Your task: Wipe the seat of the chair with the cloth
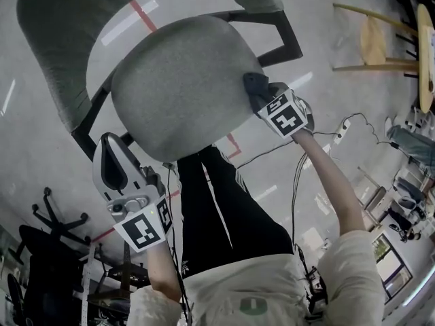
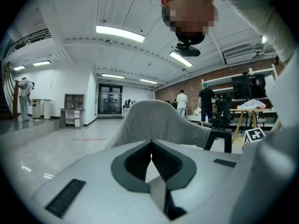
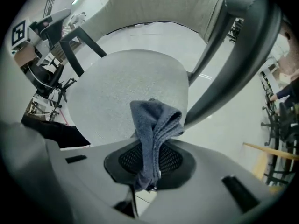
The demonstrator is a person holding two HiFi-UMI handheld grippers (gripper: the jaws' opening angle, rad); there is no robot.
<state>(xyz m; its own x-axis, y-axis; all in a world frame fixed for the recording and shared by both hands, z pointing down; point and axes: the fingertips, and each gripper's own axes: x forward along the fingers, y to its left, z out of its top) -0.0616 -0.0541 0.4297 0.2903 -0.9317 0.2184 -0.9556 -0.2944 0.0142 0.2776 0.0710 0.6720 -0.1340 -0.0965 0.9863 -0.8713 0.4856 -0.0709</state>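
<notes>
The chair's round grey seat fills the middle of the head view, with its grey backrest curving round the far side. My right gripper is at the seat's right edge, shut on a dark grey-blue cloth. In the right gripper view the cloth sticks up folded from between the jaws of that gripper, over the seat. My left gripper hangs off the seat's near left edge, apart from it. Its jaws meet at the tips with nothing in them, and the backrest shows beyond.
The person's black-trousered legs stand right under the seat's near edge. A wooden stool is at the upper right, a power strip with cables lies on the floor at right, and a black chair base sits at lower left.
</notes>
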